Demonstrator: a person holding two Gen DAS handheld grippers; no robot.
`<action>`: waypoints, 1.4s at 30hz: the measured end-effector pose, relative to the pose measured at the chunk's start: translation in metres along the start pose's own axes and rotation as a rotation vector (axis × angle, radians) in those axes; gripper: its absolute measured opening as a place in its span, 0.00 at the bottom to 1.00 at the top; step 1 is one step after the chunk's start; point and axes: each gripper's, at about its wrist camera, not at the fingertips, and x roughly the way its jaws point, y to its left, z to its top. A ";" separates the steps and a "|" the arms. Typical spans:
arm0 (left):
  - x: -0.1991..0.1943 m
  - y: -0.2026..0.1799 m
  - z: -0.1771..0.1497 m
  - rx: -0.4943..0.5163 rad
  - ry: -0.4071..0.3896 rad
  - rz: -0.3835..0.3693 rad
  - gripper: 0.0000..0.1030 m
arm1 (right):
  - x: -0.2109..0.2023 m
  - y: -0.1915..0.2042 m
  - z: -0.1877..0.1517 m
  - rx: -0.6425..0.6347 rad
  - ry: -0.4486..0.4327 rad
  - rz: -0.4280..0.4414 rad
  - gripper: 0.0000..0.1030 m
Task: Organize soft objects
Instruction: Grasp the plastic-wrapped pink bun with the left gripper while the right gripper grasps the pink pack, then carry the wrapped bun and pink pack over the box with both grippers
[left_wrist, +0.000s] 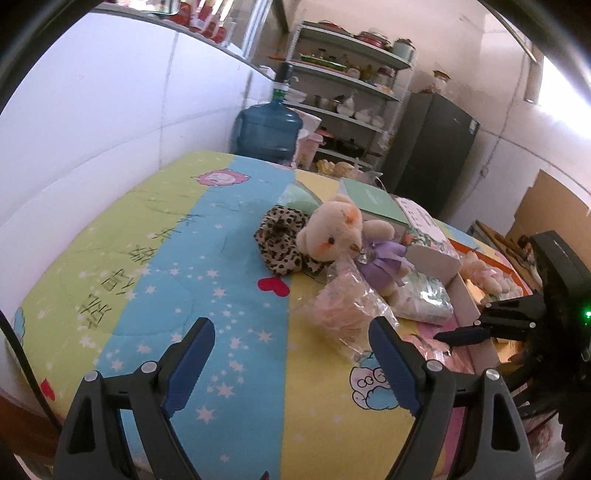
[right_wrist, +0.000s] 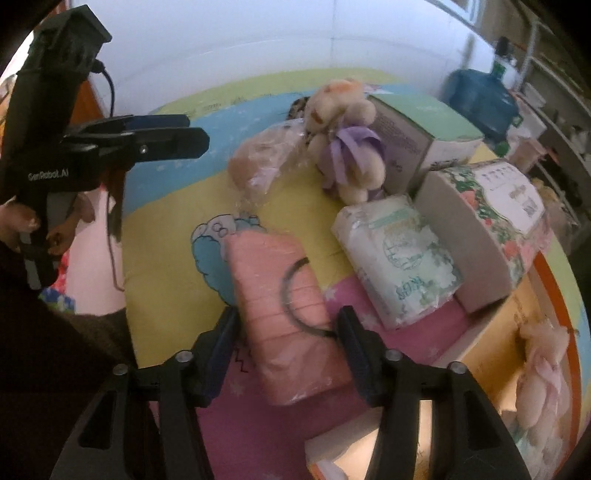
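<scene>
Pink soft pack (right_wrist: 291, 314) lies on the quilt (right_wrist: 166, 266) between the right gripper's (right_wrist: 286, 341) 2 wide-open fingers, not squeezed. Left gripper (left_wrist: 291, 365) hangs wide open, holding nothing, near the teddy bear (left_wrist: 343, 236).

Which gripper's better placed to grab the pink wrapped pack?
Right. The right gripper has its jaws open on either side of the pink pack. The left gripper is open over bare quilt, with nothing between its jaws.
</scene>
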 end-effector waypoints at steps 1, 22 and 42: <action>0.001 -0.001 0.001 0.011 0.003 -0.007 0.83 | -0.001 0.002 -0.002 0.021 -0.008 -0.013 0.48; 0.058 -0.023 0.021 0.055 0.126 -0.081 0.83 | -0.041 0.059 -0.051 0.496 -0.271 -0.123 0.45; 0.055 -0.026 0.008 0.048 0.105 -0.063 0.53 | -0.033 0.053 -0.053 0.579 -0.308 -0.076 0.45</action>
